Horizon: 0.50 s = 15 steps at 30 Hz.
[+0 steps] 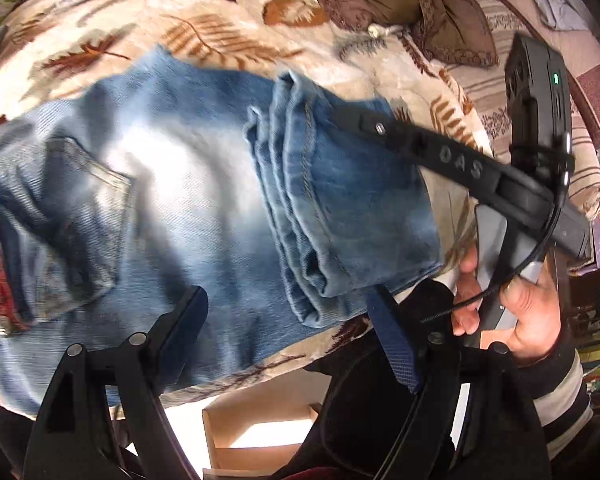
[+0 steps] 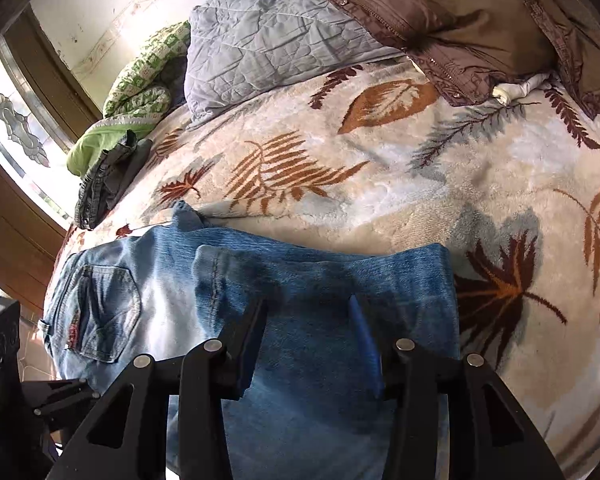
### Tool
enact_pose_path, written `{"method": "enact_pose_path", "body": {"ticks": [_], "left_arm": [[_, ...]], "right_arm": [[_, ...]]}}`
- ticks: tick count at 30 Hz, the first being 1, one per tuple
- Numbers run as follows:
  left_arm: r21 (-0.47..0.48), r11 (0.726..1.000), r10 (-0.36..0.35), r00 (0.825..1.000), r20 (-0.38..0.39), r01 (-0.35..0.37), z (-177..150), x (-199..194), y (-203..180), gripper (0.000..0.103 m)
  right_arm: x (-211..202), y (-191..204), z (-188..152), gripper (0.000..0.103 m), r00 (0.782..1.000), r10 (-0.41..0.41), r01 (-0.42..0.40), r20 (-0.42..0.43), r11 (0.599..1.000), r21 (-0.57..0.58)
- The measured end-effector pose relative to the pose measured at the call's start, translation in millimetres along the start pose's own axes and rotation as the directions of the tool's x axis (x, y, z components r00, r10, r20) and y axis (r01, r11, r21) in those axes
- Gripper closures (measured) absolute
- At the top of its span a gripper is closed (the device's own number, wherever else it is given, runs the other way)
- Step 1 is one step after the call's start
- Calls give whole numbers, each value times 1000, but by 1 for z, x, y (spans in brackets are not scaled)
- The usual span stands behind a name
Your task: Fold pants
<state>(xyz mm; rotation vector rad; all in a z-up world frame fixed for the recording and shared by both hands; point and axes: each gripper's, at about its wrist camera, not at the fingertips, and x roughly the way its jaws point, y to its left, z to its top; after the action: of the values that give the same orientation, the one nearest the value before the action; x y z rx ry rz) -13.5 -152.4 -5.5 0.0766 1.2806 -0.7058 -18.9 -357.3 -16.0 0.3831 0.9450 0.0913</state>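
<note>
a: where were the jeans (image 2: pixel 260 280) at that point?

b: flat on the bed, on the leaf-print blanket (image 2: pixel 380 184). the seat and back pocket (image 2: pixel 104 312) lay toward my left, and the leg ends were already doubled back over the thighs, so the hems (image 1: pixel 296 184) sat stacked in a thick ridge mid-garment.

a: how did you expect them to handle?

b: heavy for cloth, i judged. denim is soft enough to bend but springy at seams, and the stacked hems would want to slide apart. not slippery on that fuzzy blanket, not fragile. i'd have taken hold at the folded edge on my right, pinching all layers together, with the other grip near the waistband so the whole thing carried over evenly.

a: and your left hand-held gripper (image 1: pixel 288 312)?

b: jaws stood wide, nothing between them. it hung above the near edge of the jeans, beside the hems; i couldn't tell whether the tips brushed the cloth.

a: the right hand-held gripper (image 2: pixel 312 316)?

b: about half open, over the folded leg layer. the fingers (image 2: pixel 252 332) looked to rest on or just over the denim, but no fold was pinched between them, so it held nothing.
</note>
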Motion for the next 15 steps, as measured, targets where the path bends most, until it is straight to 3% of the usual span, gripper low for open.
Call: {"method": "enact_pose_path", "body": {"ticks": [3, 5, 9, 12, 15], "left_arm": [[-78, 997, -22, 995, 93, 30, -3, -47, 43, 21], [-164, 984, -36, 986, 164, 64, -8, -79, 81, 21], [-368, 920, -36, 965, 259, 133, -29, -120, 171, 20], [-483, 855, -62, 963, 262, 187, -45, -126, 234, 20], [-548, 810, -81, 965, 251, 210, -60, -122, 274, 20]], "right_arm": [[-12, 27, -4, 43, 1000, 6, -5, 18, 999, -46], [-16, 56, -9, 40, 999, 29, -27, 22, 995, -97], [-14, 139, -28, 35, 996, 93, -87, 13, 963, -257], [-5, 215, -48, 32, 993, 119, -101, 15, 897, -431], [7, 283, -74, 26, 990, 130, -74, 51, 798, -598]]}}
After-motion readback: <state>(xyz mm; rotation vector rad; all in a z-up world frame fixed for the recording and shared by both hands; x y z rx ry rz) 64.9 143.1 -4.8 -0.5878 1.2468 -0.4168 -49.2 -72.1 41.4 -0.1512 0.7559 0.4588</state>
